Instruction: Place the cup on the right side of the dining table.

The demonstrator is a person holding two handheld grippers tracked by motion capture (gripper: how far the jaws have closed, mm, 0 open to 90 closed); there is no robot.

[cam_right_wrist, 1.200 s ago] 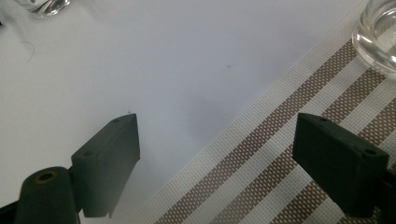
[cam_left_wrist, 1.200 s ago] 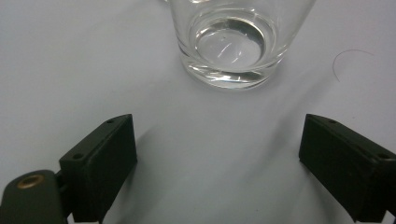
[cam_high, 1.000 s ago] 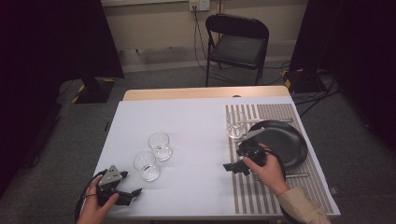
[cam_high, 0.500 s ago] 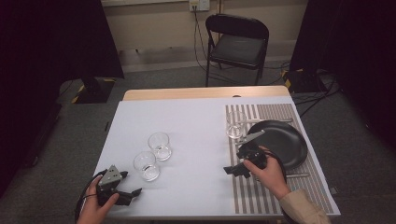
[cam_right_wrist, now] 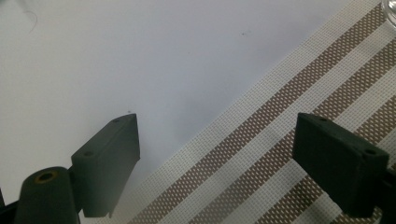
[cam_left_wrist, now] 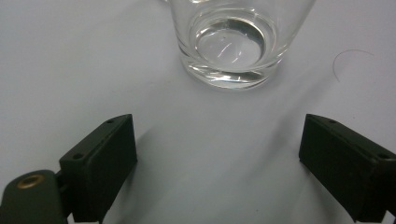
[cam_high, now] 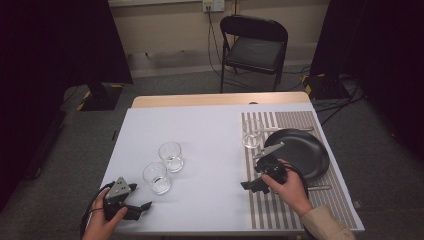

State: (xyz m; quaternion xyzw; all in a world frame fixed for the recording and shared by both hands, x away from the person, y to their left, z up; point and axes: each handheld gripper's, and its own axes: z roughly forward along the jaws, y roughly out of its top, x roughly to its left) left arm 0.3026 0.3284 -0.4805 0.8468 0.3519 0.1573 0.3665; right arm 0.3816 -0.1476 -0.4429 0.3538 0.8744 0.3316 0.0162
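The left tool [cam_high: 142,206] rests low at the near left corner of the white table [cam_high: 210,130], its jaws spread wide with nothing between them. In the left gripper view an empty glass tumbler [cam_left_wrist: 233,42] stands just ahead of the open jaws, apart from both. A second tumbler [cam_high: 171,156] stands just beyond the nearer tumbler [cam_high: 156,177]. The right tool [cam_high: 250,186] hovers at the left edge of the striped placemat [cam_high: 300,210], jaws wide and empty, over mat and bare tabletop. A black plate [cam_high: 305,150] lies on the mat, a third glass [cam_high: 252,133] beside it at the mat's far left corner.
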